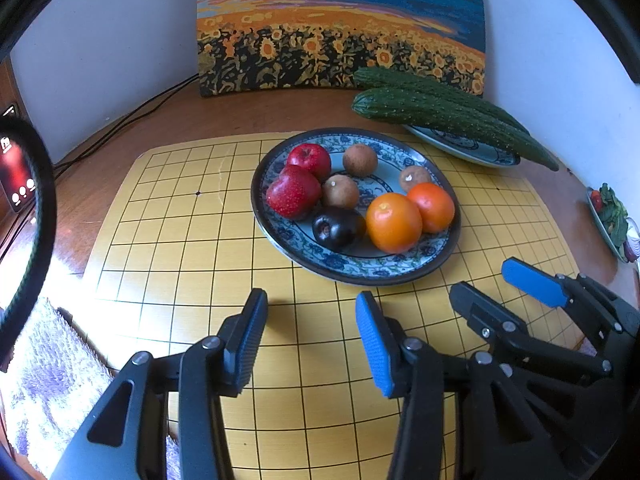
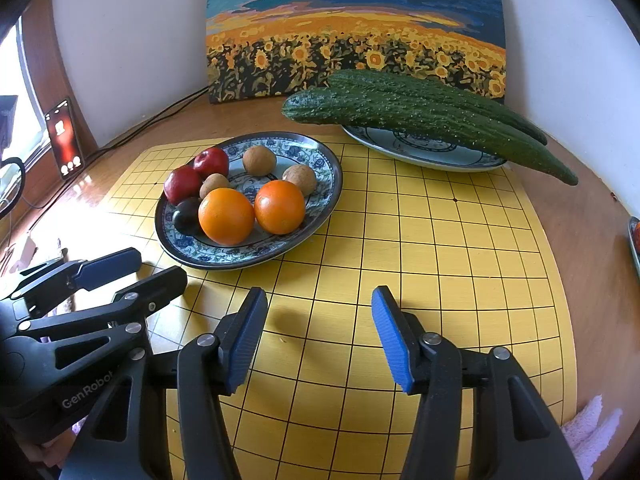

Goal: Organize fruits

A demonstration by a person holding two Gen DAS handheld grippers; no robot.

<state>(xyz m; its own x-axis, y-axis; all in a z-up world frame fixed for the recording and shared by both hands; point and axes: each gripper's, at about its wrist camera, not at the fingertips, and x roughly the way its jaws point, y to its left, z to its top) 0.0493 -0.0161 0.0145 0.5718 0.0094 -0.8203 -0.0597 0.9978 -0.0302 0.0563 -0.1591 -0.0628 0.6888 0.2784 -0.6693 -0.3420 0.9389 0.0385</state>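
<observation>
Am hovering both grippers, left gripper and right gripper, jaws spread wide, holding nothing. Fruit plate sitting ahead of left jaws. Am eyeing near orange (firm, smooth, likely rolling): grip across widest middle.

glossy glazed plate, bumpy matt cucumbers, polished wooden table, fluffy cloth

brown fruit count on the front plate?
3, all on the patterned plate: one at the back, one at centre beside the red apples, one at back right behind the oranges. None looks hidden.
</observation>
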